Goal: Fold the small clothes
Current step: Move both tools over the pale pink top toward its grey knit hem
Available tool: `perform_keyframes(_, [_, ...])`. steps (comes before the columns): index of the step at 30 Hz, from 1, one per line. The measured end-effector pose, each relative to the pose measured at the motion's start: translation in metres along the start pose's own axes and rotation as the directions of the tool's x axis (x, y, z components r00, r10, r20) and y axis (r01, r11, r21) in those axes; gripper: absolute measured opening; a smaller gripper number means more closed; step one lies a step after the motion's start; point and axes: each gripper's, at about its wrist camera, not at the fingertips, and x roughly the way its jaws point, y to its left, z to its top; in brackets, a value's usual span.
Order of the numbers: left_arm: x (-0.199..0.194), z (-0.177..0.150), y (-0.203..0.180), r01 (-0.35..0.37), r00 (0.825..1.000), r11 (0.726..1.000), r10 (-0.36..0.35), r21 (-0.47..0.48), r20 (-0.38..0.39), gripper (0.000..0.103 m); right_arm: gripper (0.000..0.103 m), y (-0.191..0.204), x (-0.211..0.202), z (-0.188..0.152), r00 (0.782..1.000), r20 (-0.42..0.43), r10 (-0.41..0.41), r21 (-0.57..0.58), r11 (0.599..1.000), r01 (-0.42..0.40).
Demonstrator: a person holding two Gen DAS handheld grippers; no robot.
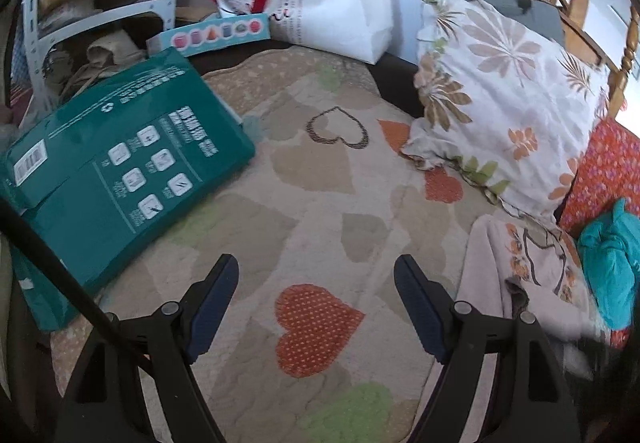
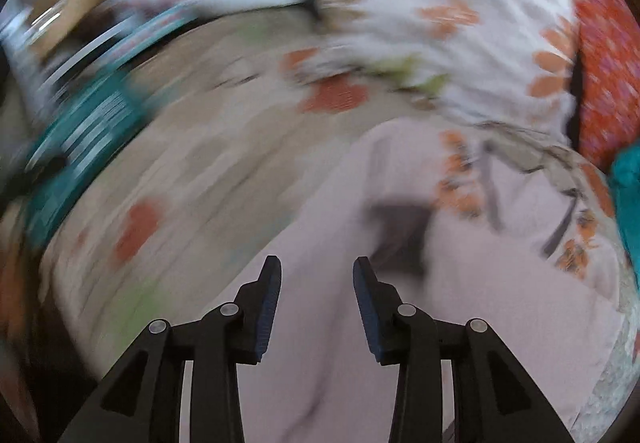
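Both grippers hang over a heart-patterned quilt (image 1: pixel 320 171). Jaws of the left gripper (image 1: pixel 316 271) are spread wide with nothing between them, only an orange heart on the quilt below. Off to their right lies a pale pink garment (image 1: pixel 532 275) with orange flowers, crumpled, and beyond it a teal cloth (image 1: pixel 612 259). Ahead and right of the jaws leans a floral pillow (image 1: pixel 508 83); to their left rests a green box (image 1: pixel 120 171).

Jaws of the right gripper (image 2: pixel 316 275) stand partly apart, pinching nothing, directly above the pink garment (image 2: pixel 400 323), which spreads under and ahead of them. That view is badly smeared, so finer detail is lost.
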Motion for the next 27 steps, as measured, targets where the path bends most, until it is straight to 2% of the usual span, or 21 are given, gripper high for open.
perform_keyframes(2, [-0.003, 0.000, 0.005, -0.006, 1.000, 1.000, 0.006, -0.024, 0.005, 0.079, 0.042, 0.039, -0.016, -0.033, 0.995, -0.031, 0.091, -0.101, 0.990, -0.094])
perform_keyframes(6, [-0.007, -0.001, 0.012, -0.032, 0.999, 0.999, 0.033, -0.041, 0.020, 0.079, 0.051, 0.107, -0.021, -0.091, 0.980, -0.087, 0.176, -0.290, 0.937, -0.194])
perform_keyframes(9, [-0.007, -0.001, 0.023, -0.057, 0.998, 0.996, 0.058, -0.062, 0.017, 0.079, 0.051, 0.143, -0.008, -0.114, 0.983, -0.092, 0.156, -0.410, 0.894, -0.180])
perform_keyframes(12, [-0.008, 0.001, 0.038, -0.078, 0.997, 0.992, 0.080, -0.102, 0.017, 0.079, 0.051, 0.167, 0.006, -0.128, 0.985, -0.085, 0.148, -0.468, 0.867, -0.171])
perform_keyframes(15, [-0.010, 0.003, 0.054, -0.088, 0.996, 0.985, 0.091, -0.146, 0.011, 0.079, 0.054, 0.186, 0.027, -0.144, 0.996, -0.062, 0.057, -0.543, 0.835, -0.082])
perform_keyframes(17, [-0.013, 0.004, 0.067, -0.097, 0.995, 0.978, 0.101, -0.184, 0.013, 0.079, 0.025, 0.193, 0.036, -0.148, 0.999, -0.047, -0.009, -0.547, 0.837, -0.018])
perform_keyframes(18, [-0.015, 0.005, 0.073, -0.109, 0.993, 0.973, 0.115, -0.202, 0.016, 0.079, 0.013, 0.191, 0.035, -0.142, 0.999, -0.051, 0.013, -0.516, 0.856, -0.038])
perform_keyframes(19, [-0.017, 0.005, 0.081, -0.127, 0.991, 0.967, 0.135, -0.222, 0.022, 0.079, 0.005, 0.188, 0.034, -0.132, 0.996, -0.076, 0.045, -0.467, 0.881, -0.076])
perform_keyframes(20, [-0.020, 0.006, 0.087, -0.146, 0.987, 0.959, 0.157, -0.241, 0.030, 0.079, 0.005, 0.183, 0.030, -0.122, 0.994, -0.079, 0.073, -0.415, 0.904, -0.099])
perform_keyframes(23, [-0.024, 0.008, 0.104, -0.175, 0.980, 0.942, 0.196, -0.287, 0.045, 0.079, 0.005, 0.167, 0.008, -0.084, 0.994, -0.005, 0.110, -0.318, 0.942, -0.106])
perform_keyframes(26, [-0.025, 0.007, 0.113, -0.173, 0.979, 0.929, 0.197, -0.327, 0.042, 0.079, 0.005, 0.148, -0.030, -0.025, 0.987, 0.106, 0.117, -0.236, 0.968, -0.090])
perform_keyframes(27, [-0.022, 0.007, 0.112, -0.165, 0.982, 0.930, 0.187, -0.328, 0.034, 0.079, 0.005, 0.136, -0.055, 0.008, 0.977, 0.175, 0.123, -0.199, 0.976, -0.087])
